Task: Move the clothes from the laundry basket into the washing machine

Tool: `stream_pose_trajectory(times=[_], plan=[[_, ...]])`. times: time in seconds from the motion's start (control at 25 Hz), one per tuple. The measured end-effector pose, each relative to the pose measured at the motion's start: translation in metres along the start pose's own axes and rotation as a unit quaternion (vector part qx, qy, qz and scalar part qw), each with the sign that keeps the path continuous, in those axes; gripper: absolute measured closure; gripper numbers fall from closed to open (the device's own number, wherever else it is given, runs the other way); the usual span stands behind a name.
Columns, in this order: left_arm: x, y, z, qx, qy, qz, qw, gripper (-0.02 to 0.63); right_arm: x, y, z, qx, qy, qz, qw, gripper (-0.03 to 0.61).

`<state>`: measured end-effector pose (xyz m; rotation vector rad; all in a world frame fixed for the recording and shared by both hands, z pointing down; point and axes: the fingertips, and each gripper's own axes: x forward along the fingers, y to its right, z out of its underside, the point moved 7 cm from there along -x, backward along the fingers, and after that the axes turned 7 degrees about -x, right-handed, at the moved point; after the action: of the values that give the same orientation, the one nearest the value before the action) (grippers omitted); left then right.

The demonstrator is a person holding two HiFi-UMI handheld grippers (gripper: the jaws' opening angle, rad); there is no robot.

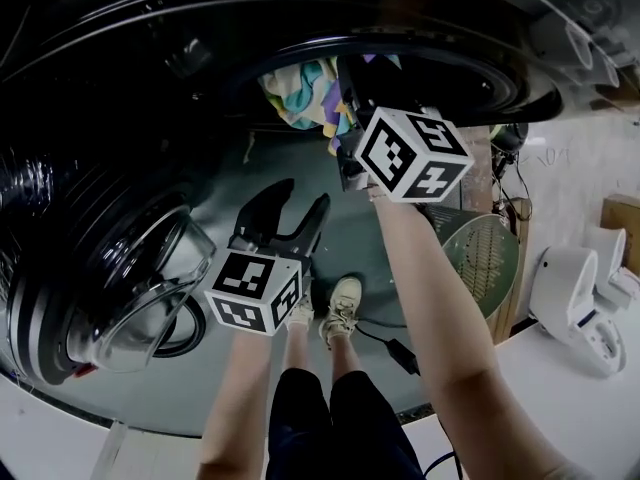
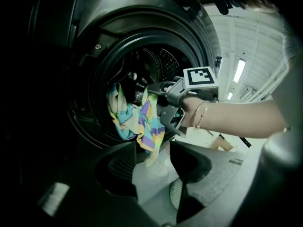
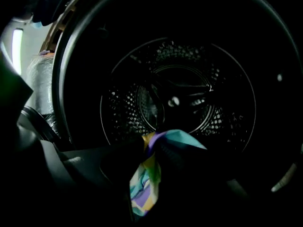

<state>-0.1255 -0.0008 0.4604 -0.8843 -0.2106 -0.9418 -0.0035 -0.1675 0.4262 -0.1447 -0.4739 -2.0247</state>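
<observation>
Head view, left to right: logged door [image 1: 140,278] of washing machine [image 1: 60,118] swung open at far left, glass bowl facing out; found left gripper [image 1: 300,203] next, low and in front of the machine, pointed up toward the opening; jaws spread wide, nothing between them, touching nothing. Confirmed in left gripper view: left gripper [image 2: 151,150] with both dark jaws well apart, only floor and a cloth tail visible past them.

Located striped cloth [image 1: 300,93] at the drum mouth, above the left gripper and just beside the right one; in left gripper view seen as striped cloth [image 2: 137,122] hanging across the lower half of the opening, long axis near vertical, tail reaching below the lip; cannot tell whether resting on the lip.

Found right gripper [image 1: 345,103] at the mouth, pinched tight on an upper fold; same in left gripper view, right gripper [image 2: 151,91] with cloth trailing down and left from it. Checked right gripper view: right gripper [image 3: 151,141] with jaws together on a bunch of striped cloth [image 3: 147,183]; drum [image 3: 175,98] dead ahead along the jaws; no other clothes made out inside, bottom too dark to judge.

Judged: right hand far nearer and already loaded; drum straight forward of the pinch. Needs a deeper push before release so the tail clears the lip; risk of tail left draped over the seal.

Noted green mesh object [image 1: 480,248] at far right; basket or not, cannot tell.
</observation>
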Motion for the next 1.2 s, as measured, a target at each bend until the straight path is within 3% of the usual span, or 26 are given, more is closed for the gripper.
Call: stream_pose_trajectory(times=[0.04,0.08,0.12,0.24,0.36,0.56,0.84,0.96,1.08,1.2], plan=[[0.0,0.0,0.002,-0.003,-0.003,0.0,1.0,0.391,0.005,0.001,0.01,0.01,-0.02,-0.005,1.0,0.435],[0.001,0.0,0.004,-0.004,-0.005,0.001,1.0,0.391,0.009,0.002,0.019,0.018,-0.042,-0.009,0.999,0.313],[0.001,0.0,0.006,-0.006,-0.008,0.002,1.0,0.391,0.01,0.003,0.028,0.025,-0.061,-0.011,0.998,0.235],[0.01,-0.004,0.011,-0.005,-0.019,0.003,0.9998,0.39,0.006,0.006,0.038,0.043,-0.079,-0.017,0.996,0.229],[0.031,-0.01,0.014,-0.005,-0.031,0.007,0.9995,0.347,-0.001,0.003,0.03,0.051,-0.065,-0.037,0.996,0.215],[0.074,-0.01,0.008,-0.016,-0.028,0.009,0.9994,0.339,-0.019,-0.001,0.022,0.062,-0.049,-0.078,0.994,0.202],[0.105,-0.008,-0.025,-0.002,0.003,0.009,1.0,0.334,-0.035,-0.013,0.016,0.069,-0.042,-0.131,0.988,0.233],[0.108,-0.009,-0.036,0.009,0.016,0.004,0.9998,0.402,-0.038,-0.016,0.013,0.073,-0.044,-0.143,0.986,0.247],[0.107,-0.01,-0.045,0.019,0.022,-0.001,0.9996,0.547,-0.044,-0.015,0.013,0.075,-0.05,-0.157,0.983,0.256],[0.105,-0.009,-0.05,0.03,0.021,0.011,0.9993,0.581,-0.05,-0.011,0.016,0.071,-0.055,-0.152,0.984,0.27]])
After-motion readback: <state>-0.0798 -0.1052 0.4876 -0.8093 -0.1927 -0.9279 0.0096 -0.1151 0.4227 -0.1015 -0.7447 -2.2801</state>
